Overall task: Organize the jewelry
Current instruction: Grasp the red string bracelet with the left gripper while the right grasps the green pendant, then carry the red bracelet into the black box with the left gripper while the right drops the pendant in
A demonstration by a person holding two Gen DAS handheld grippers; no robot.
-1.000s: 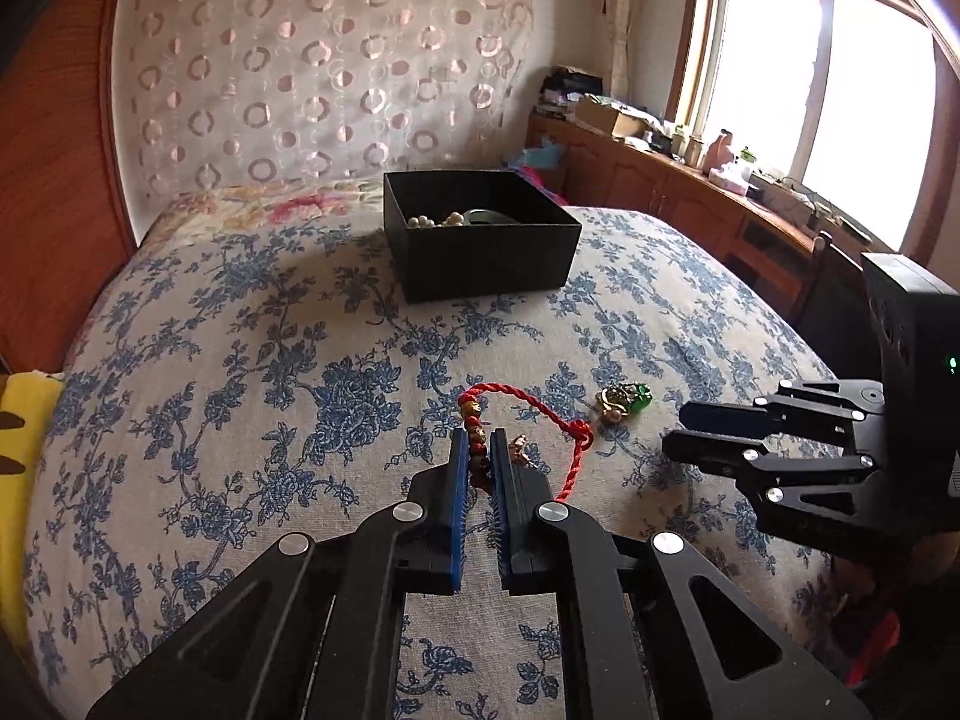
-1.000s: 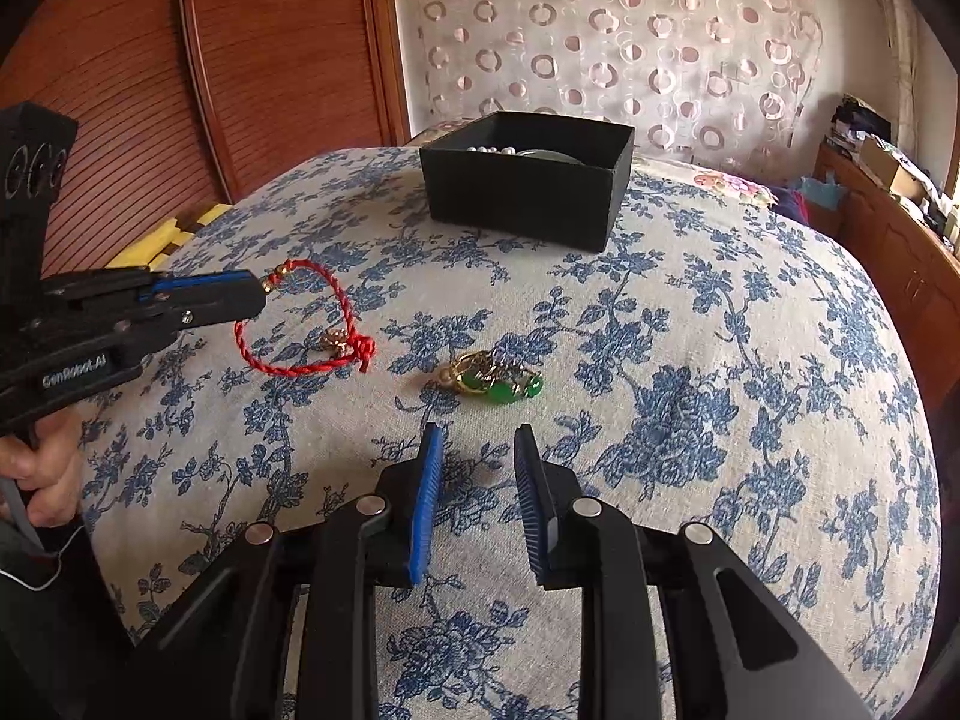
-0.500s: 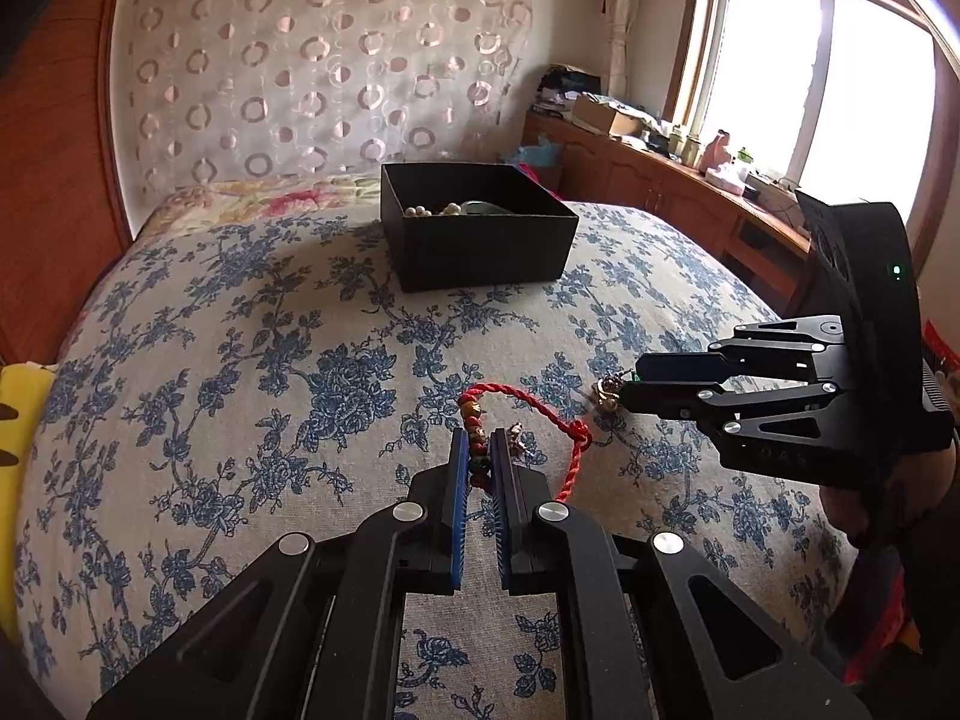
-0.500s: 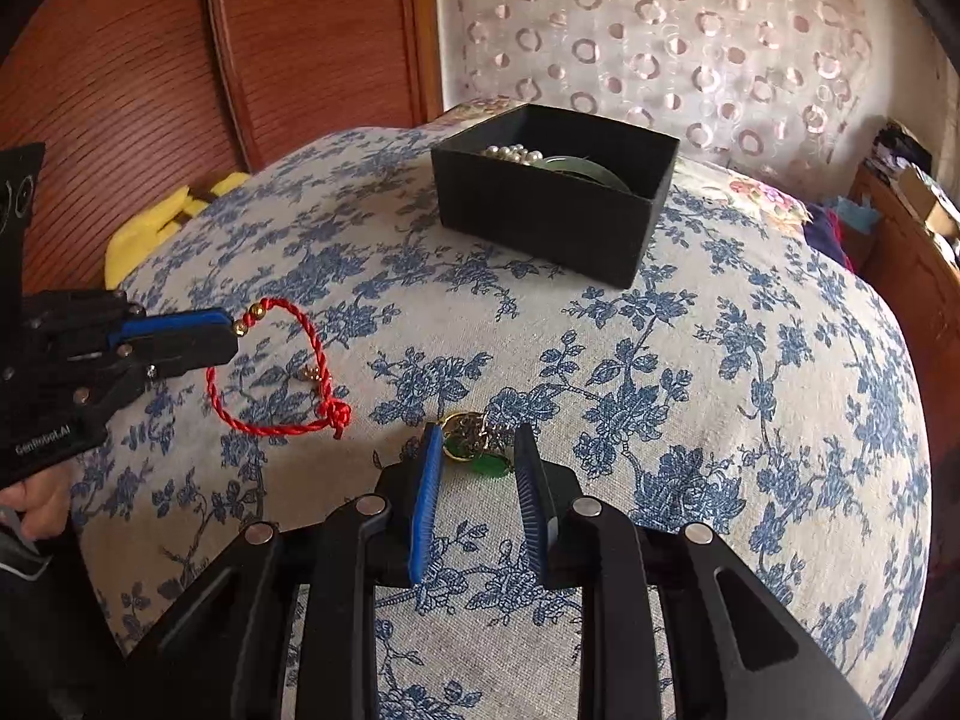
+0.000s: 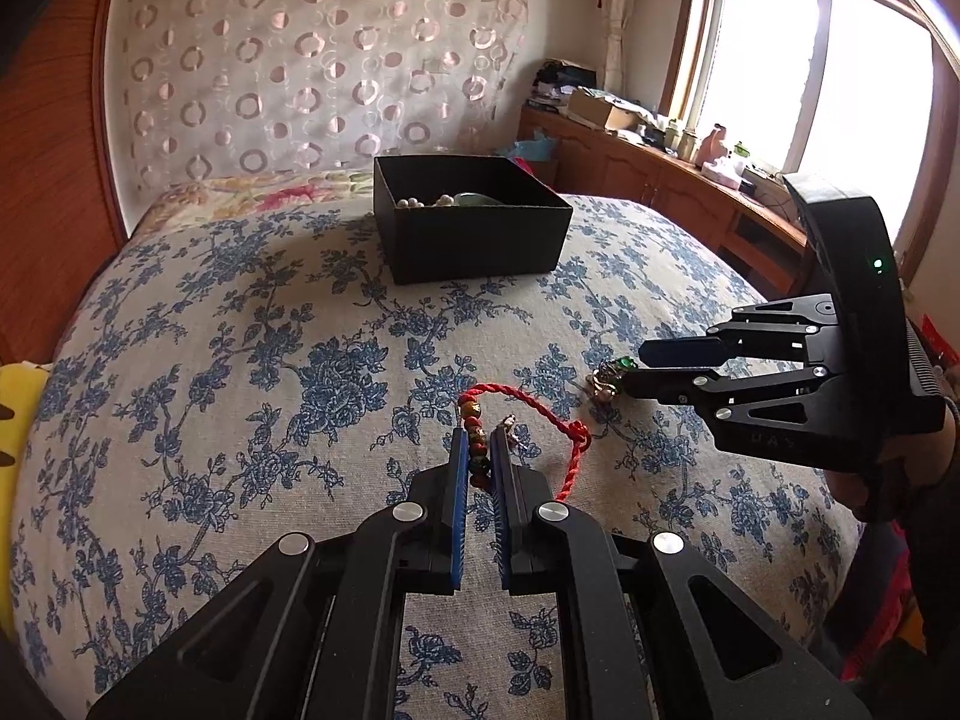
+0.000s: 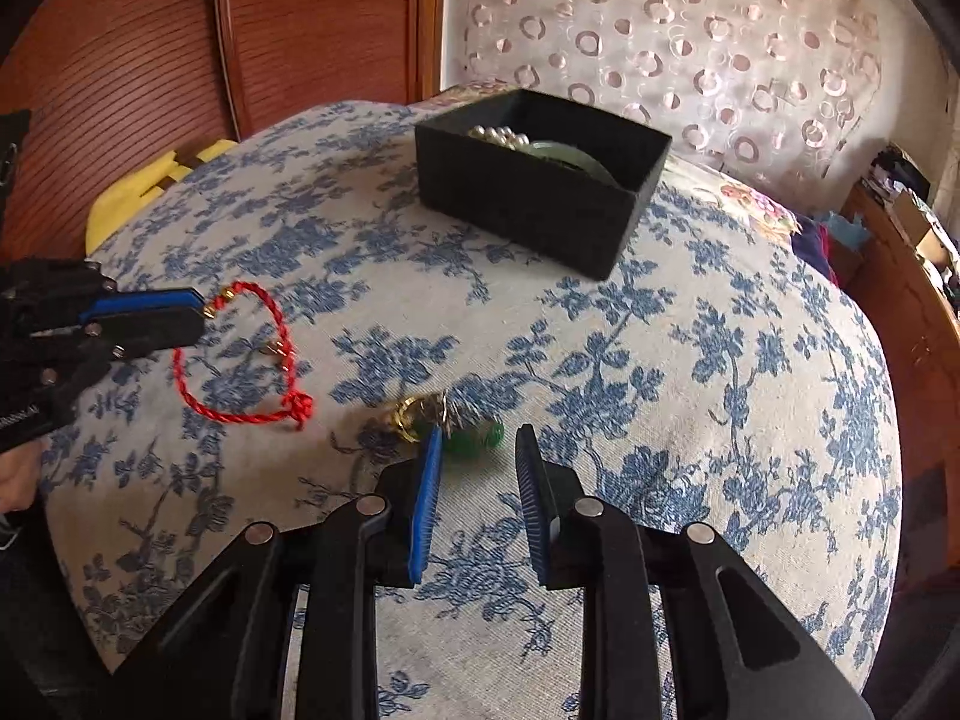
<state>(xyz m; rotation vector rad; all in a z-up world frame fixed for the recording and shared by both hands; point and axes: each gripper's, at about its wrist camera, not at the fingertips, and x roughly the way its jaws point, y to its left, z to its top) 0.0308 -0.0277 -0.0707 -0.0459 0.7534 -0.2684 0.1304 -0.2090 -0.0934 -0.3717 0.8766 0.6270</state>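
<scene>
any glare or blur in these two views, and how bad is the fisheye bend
Left wrist view: the window is blown out white; the bed bulges like a dome. Right wrist view: even light, no glare; the green pendant looks slightly smeared, the black box sharp.

Little is reading clearly. Faint embossed letters are showing on the right gripper (image 5: pixel 624 369) body, at the right of the left wrist view, too dim to make out. Small white print is sitting on the left gripper (image 6: pixel 201 321) at the far left edge, illegible.
</scene>
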